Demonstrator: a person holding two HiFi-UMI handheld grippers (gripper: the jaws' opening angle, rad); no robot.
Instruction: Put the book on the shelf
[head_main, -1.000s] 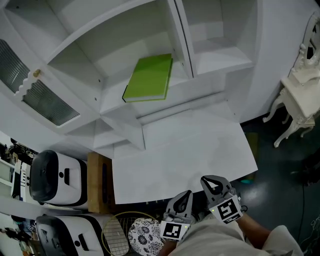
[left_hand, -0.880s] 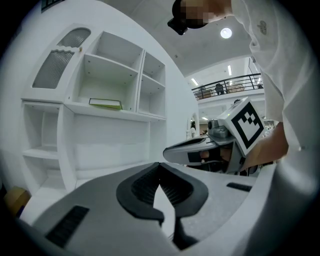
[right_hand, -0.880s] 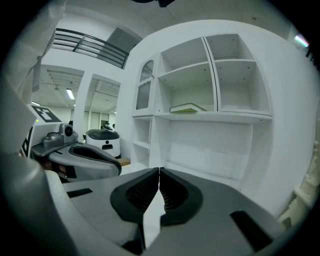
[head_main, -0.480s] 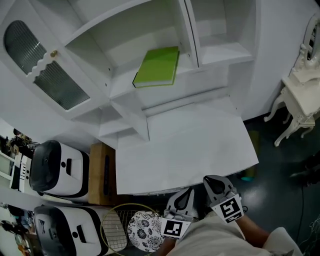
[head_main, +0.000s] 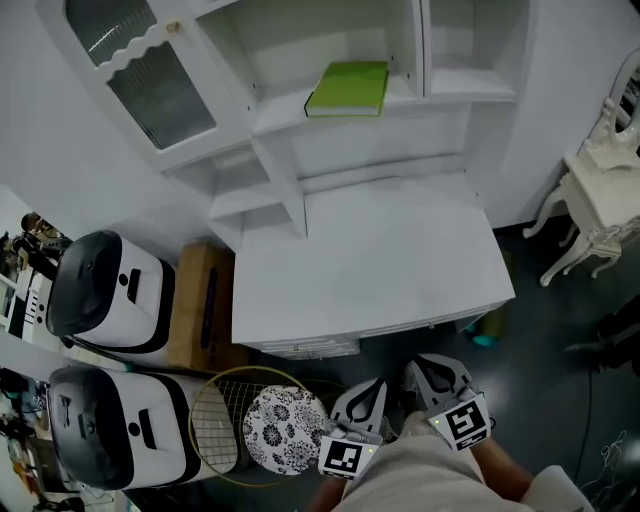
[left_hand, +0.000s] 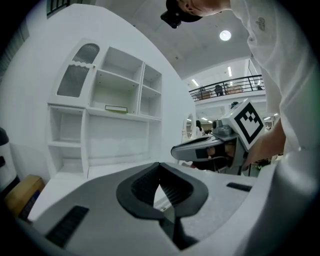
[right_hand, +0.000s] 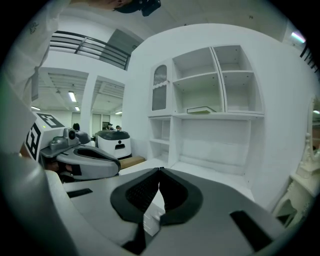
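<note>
A green book lies flat on a middle shelf of the white shelf unit; it shows small in the left gripper view and the right gripper view. Both grippers hang low near the person's body, far from the desk. My left gripper is shut with nothing in it, its tips meeting. My right gripper is likewise shut and empty. Each gripper shows in the other's view.
A white desk top lies below the shelves. Two white machines with black tops stand at left beside a wooden box. A wire basket and a patterned plate lie on the floor. A white ornate side table stands at right.
The view has pulled back from the shelf unit: book and shelves sit higher and smaller, more floor shows. Both grippers stay shut near the body.
</note>
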